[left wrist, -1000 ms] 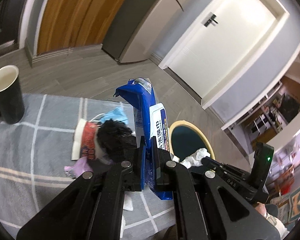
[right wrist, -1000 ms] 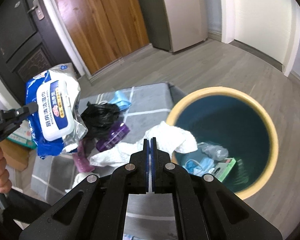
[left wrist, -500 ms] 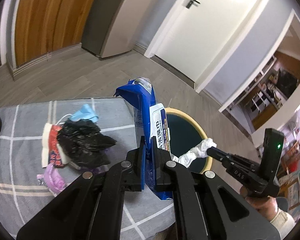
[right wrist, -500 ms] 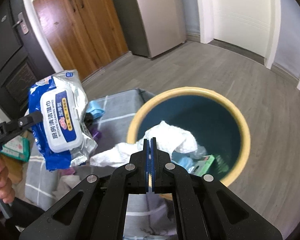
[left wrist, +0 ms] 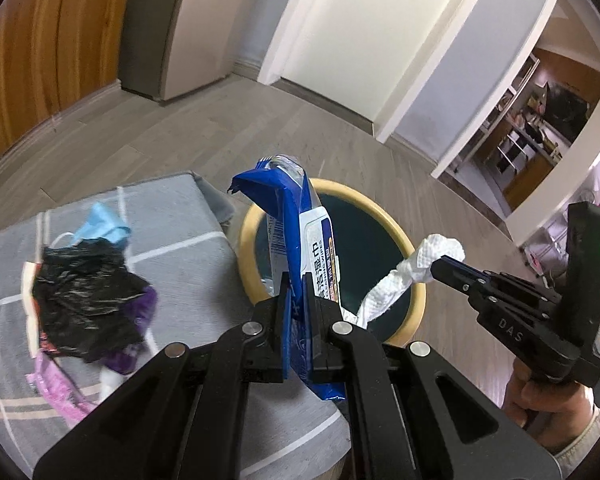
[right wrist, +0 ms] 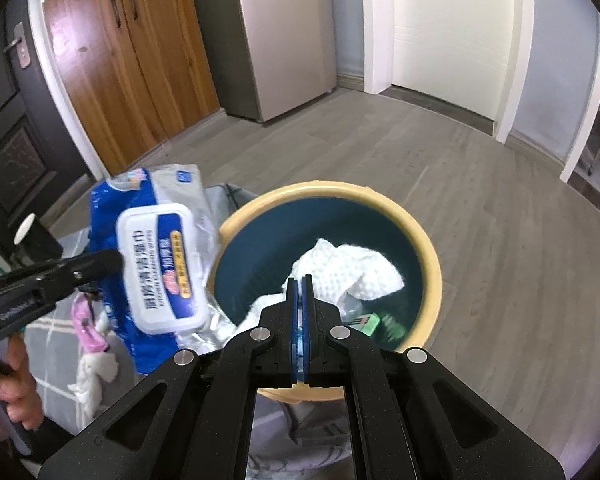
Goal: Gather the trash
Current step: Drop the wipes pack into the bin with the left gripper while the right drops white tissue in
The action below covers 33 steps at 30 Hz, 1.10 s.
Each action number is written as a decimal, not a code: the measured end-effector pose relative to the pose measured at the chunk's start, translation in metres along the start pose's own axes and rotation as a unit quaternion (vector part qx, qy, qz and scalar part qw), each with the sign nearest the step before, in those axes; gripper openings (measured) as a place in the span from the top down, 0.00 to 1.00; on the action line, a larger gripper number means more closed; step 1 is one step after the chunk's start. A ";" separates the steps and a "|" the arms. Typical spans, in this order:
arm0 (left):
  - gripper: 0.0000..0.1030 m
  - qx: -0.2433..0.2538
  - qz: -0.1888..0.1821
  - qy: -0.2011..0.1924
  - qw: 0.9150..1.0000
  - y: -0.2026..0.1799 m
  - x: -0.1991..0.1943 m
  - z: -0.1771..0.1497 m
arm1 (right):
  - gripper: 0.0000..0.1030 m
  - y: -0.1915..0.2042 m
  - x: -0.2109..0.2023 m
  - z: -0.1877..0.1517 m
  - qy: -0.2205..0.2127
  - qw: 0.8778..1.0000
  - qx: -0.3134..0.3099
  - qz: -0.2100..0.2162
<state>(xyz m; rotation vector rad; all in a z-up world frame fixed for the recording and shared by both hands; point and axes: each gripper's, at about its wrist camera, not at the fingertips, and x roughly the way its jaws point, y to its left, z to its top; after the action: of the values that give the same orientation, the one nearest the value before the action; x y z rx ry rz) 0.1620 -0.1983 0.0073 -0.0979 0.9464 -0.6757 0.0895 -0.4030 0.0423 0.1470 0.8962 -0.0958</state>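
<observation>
One round bin [right wrist: 428, 256] with a yellow rim stands on the floor. Two grippers are up: the left gripper [left wrist: 297, 280] holds one blue wet-wipe pack [right wrist: 160, 264], the right gripper [right wrist: 299, 280] one white paper towel [right wrist: 348, 272]. On the grey checked cloth [left wrist: 188, 256] at left lie one black plastic bag [left wrist: 84, 300], one light-blue face mask [left wrist: 100, 228] and one pink wrapper [left wrist: 56, 392].

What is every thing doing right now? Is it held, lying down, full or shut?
Left gripper: shut on wipes pack.
Wipes pack: held up, lid closed.
Right gripper: shut on paper towel.
Paper towel: hanging over the bin.
Bin: open, trash inside.
Black bag: crumpled on the table.
</observation>
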 end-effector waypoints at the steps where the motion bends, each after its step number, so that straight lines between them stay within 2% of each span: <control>1: 0.96 0.000 -0.003 0.003 1.000 0.000 0.005 0.001 | 0.97 -0.001 0.001 0.000 0.001 1.000 0.001 -0.001; 12: 0.96 -0.001 -0.024 0.037 0.999 -0.008 0.056 0.006 | 0.97 -0.008 0.018 -0.006 0.025 1.000 0.005 -0.016; 18: 0.95 -0.007 -0.029 0.044 0.999 -0.008 0.067 0.004 | 0.97 -0.010 0.025 -0.008 0.036 0.999 0.006 -0.019; 21: 0.92 -0.006 -0.029 0.045 0.999 -0.011 0.068 0.005 | 0.97 -0.011 0.025 -0.008 0.038 0.999 0.007 -0.018; 24: 0.74 -0.008 -0.030 0.038 0.999 -0.011 0.065 0.005 | 0.97 -0.012 0.024 -0.007 0.038 0.999 0.012 -0.017; 26: 0.56 -0.008 -0.030 0.029 0.999 -0.011 0.060 0.006 | 0.97 -0.014 0.025 -0.007 0.040 0.999 0.016 -0.014; 28: 0.49 -0.006 -0.026 0.024 0.999 -0.011 0.056 0.006 | 0.97 -0.015 0.025 -0.007 0.040 0.999 0.018 -0.013; 31: 0.47 -0.010 -0.025 0.019 0.999 -0.009 0.050 0.007 | 0.97 -0.016 0.025 -0.007 0.040 0.999 0.022 -0.011; 33: 0.45 -0.012 -0.023 0.016 1.000 -0.007 0.045 0.008 | 0.91 -0.016 0.024 -0.007 0.040 0.999 0.025 -0.009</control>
<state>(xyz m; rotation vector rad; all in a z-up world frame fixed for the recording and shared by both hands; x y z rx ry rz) 0.1827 -0.2312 -0.0180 -0.1311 0.9857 -0.7092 0.0972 -0.4182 0.0176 0.1904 0.9764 -0.1300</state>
